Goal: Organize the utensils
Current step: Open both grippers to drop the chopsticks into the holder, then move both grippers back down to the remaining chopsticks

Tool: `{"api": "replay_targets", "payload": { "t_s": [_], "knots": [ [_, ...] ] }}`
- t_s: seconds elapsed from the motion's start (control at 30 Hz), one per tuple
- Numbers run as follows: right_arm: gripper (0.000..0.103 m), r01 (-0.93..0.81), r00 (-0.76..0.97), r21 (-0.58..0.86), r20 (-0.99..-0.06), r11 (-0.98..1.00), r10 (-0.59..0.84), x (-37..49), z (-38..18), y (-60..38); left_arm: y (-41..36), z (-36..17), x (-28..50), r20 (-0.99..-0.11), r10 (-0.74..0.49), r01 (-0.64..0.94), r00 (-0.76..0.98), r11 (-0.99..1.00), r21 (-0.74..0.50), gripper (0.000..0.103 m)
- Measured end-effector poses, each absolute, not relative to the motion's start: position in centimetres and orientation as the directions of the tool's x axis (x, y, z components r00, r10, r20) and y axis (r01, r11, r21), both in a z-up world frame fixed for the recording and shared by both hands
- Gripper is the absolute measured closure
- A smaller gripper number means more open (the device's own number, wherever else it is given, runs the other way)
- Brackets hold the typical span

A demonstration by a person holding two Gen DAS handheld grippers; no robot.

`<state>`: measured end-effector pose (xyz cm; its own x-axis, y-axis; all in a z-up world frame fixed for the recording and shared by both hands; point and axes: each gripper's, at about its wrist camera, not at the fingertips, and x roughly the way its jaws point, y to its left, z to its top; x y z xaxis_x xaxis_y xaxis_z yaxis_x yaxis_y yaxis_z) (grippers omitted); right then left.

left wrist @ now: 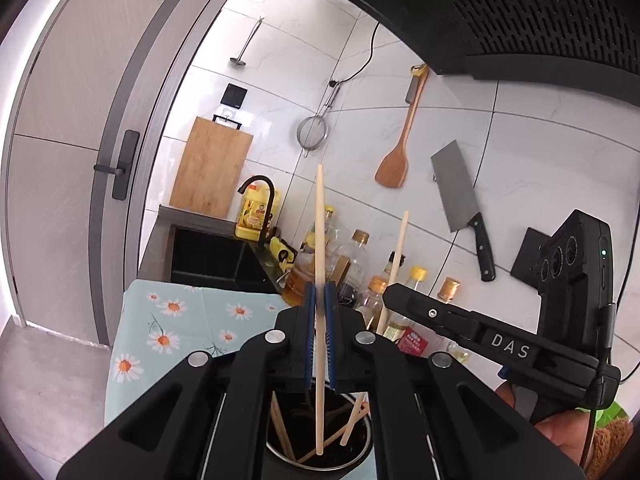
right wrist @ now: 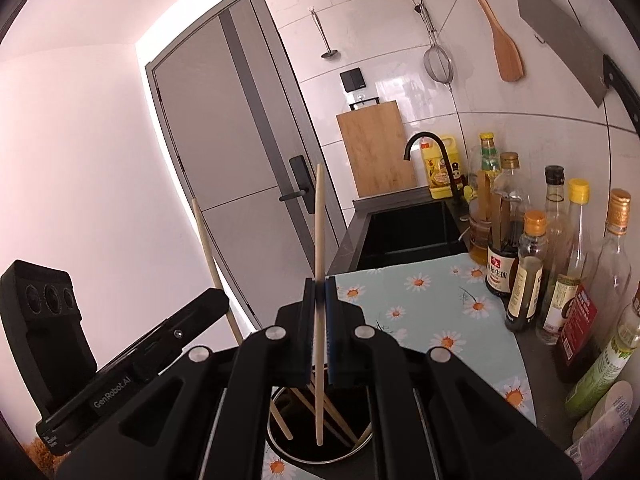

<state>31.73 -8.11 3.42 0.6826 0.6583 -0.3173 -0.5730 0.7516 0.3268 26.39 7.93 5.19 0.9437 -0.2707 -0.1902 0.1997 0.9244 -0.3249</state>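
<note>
My left gripper (left wrist: 319, 292) is shut on a pale wooden chopstick (left wrist: 319, 220), held upright, its lower end inside a round dark utensil holder (left wrist: 360, 462) below the fingers. My right gripper (right wrist: 319, 286) is shut on a second chopstick (right wrist: 319, 220), also upright with its lower end in the same holder (right wrist: 304, 456). Several more chopsticks (left wrist: 352, 428) lean inside the holder. Each view shows the other gripper beside it: the right one (left wrist: 390, 294) with its chopstick (left wrist: 400, 248), the left one (right wrist: 220, 300) with its chopstick (right wrist: 206, 240).
The holder stands on a light blue daisy-print cloth (right wrist: 432, 312). Several oil and sauce bottles (right wrist: 528, 272) line the wall at the right. A black sink (right wrist: 408, 236) with a black tap, a wooden cutting board (right wrist: 376, 148), a hanging cleaver (left wrist: 460, 196), spatula and strainer are behind.
</note>
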Motion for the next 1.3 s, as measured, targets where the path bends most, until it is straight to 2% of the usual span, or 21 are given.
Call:
{"api": "replay_targets", "payload": {
  "t_s": [0.07,0.2,0.23,0.27,0.33,0.5,0.57,0.67,0.7,0.77,0.87,0.9,0.93,0.97,1.03,1.2,1.3],
  "knots": [
    [0.096,-0.569,0.678,0.335,-0.326,0.751,0.659,31.8,2.9,-8.1,8.2,4.6,26.8,-0.213,-0.277,0.197,0.937,0.922,-0.334,0.098],
    [0.082,-0.563,0.672,0.336,-0.345,0.755,0.655,31.6,2.5,-8.2,8.4,4.1,26.9,-0.234,-0.266,0.179,0.935,0.926,-0.333,0.098],
    [0.073,-0.561,0.671,0.34,-0.347,0.755,0.655,31.6,2.5,-8.3,8.4,4.0,26.9,-0.24,-0.265,0.176,0.934,0.926,-0.335,0.093],
    [0.07,-0.559,0.673,0.344,-0.343,0.755,0.655,31.5,2.5,-8.4,8.4,4.0,26.8,-0.244,-0.26,0.172,0.934,0.928,-0.331,0.084],
    [0.07,-0.552,0.681,0.348,-0.336,0.758,0.651,31.2,2.8,-8.8,8.3,4.0,26.2,-0.238,-0.265,0.179,0.935,0.927,-0.328,0.078],
    [0.069,-0.54,0.688,0.38,-0.315,0.751,0.654,30.0,4.0,-10.4,8.3,4.6,24.9,-0.234,-0.264,0.186,0.936,0.932,-0.31,0.077],
    [0.063,-0.535,0.691,0.388,-0.311,0.751,0.653,29.3,4.5,-11.1,8.4,4.9,24.3,-0.234,-0.268,0.189,0.934,0.932,-0.31,0.065],
    [0.059,-0.538,0.68,0.404,-0.311,0.74,0.664,28.4,5.0,-11.8,8.5,5.3,23.2,-0.239,-0.273,0.195,0.932,0.932,-0.304,0.053],
    [0.058,-0.539,0.678,0.402,-0.313,0.74,0.665,27.9,5.3,-12.0,8.5,5.4,23.0,-0.251,-0.275,0.197,0.928,0.934,-0.297,0.052],
    [0.046,-0.529,0.688,0.396,-0.317,0.75,0.653,26.9,5.6,-12.5,8.4,5.6,22.5,-0.27,-0.283,0.204,0.92,0.936,-0.287,0.052],
    [0.044,-0.514,0.696,0.404,-0.321,0.757,0.643,25.7,5.7,-13.2,8.3,6.0,21.4,-0.283,-0.273,0.199,0.919,0.944,-0.264,0.05],
    [0.044,-0.505,0.695,0.409,-0.328,0.76,0.639,25.3,5.7,-13.5,8.2,6.1,20.9,-0.287,-0.281,0.208,0.916,0.943,-0.261,0.047],
    [0.042,-0.499,0.693,0.416,-0.335,0.76,0.639,25.0,5.7,-13.7,8.2,6.3,20.6,-0.292,-0.283,0.21,0.914,0.944,-0.256,0.037],
    [0.04,-0.498,0.685,0.424,-0.342,0.756,0.643,24.5,5.7,-14.0,8.1,6.4,20.4,-0.302,-0.282,0.21,0.911,0.945,-0.249,0.032],
    [0.04,-0.475,0.688,0.415,-0.374,0.776,0.622,24.0,5.6,-14.2,7.8,6.4,19.9,-0.337,-0.303,0.229,0.891,0.943,-0.242,0.032],
    [0.04,-0.434,0.626,0.426,-0.491,0.794,0.606,23.3,4.2,-14.3,7.5,5.9,18.8,-0.391,-0.322,0.24,0.862,0.939,-0.245,0.022],
    [0.036,-0.396,0.604,0.397,-0.567,0.828,0.56,23.1,2.8,-14.1,7.6,5.3,18.5,-0.444,-0.337,0.237,0.83,0.934,-0.267,0.02]
  ]
}}
